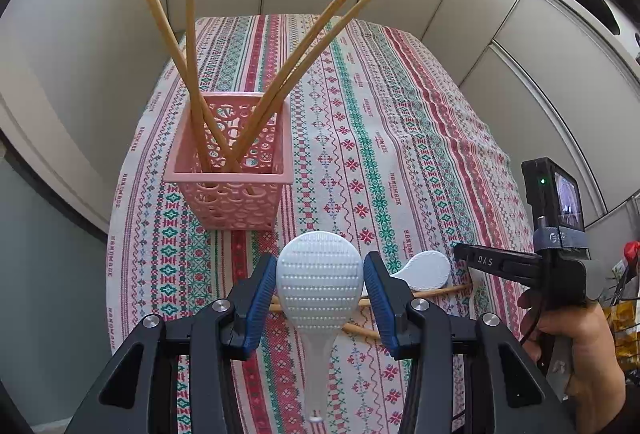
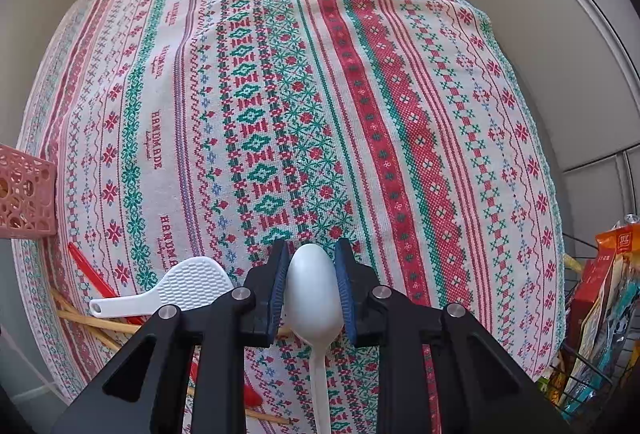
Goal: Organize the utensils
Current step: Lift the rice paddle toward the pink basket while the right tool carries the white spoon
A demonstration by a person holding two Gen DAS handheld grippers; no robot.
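Two hand-held grippers over a table covered by a patterned tablecloth [image 2: 320, 74], each carrying one utensil. The left gripper [image 1: 320, 286] has its blue pads closed against the sides of the head of a white rice paddle [image 1: 319, 274], dimpled face toward the camera and handle hanging down between the arms; the jaws stand partly open, as wide as the paddle head. The right gripper [image 2: 313, 286] has its pads pressed on the bowl of a white spoon [image 2: 314, 294], handle trailing below; the jaws are narrowly set around the bowl. The pink basket [image 1: 228, 174], perforated and square, stands upright on the cloth ahead of the left gripper and already holds four wooden chopsticks [image 1: 192, 46] leaning outward. A second rice paddle [image 2: 176, 294], loose chopsticks [image 2: 96, 322] and a red utensil [image 2: 86, 266] lie on the cloth near the front edge. A hand [image 1: 576, 338] grips the right tool's handle in the left wrist view. The step in hand appears to be transport of both picked utensils toward the basket. The next move likely calls for bringing each over the basket opening, tilting it handle-down, and threading it between the leaning chopsticks before release.
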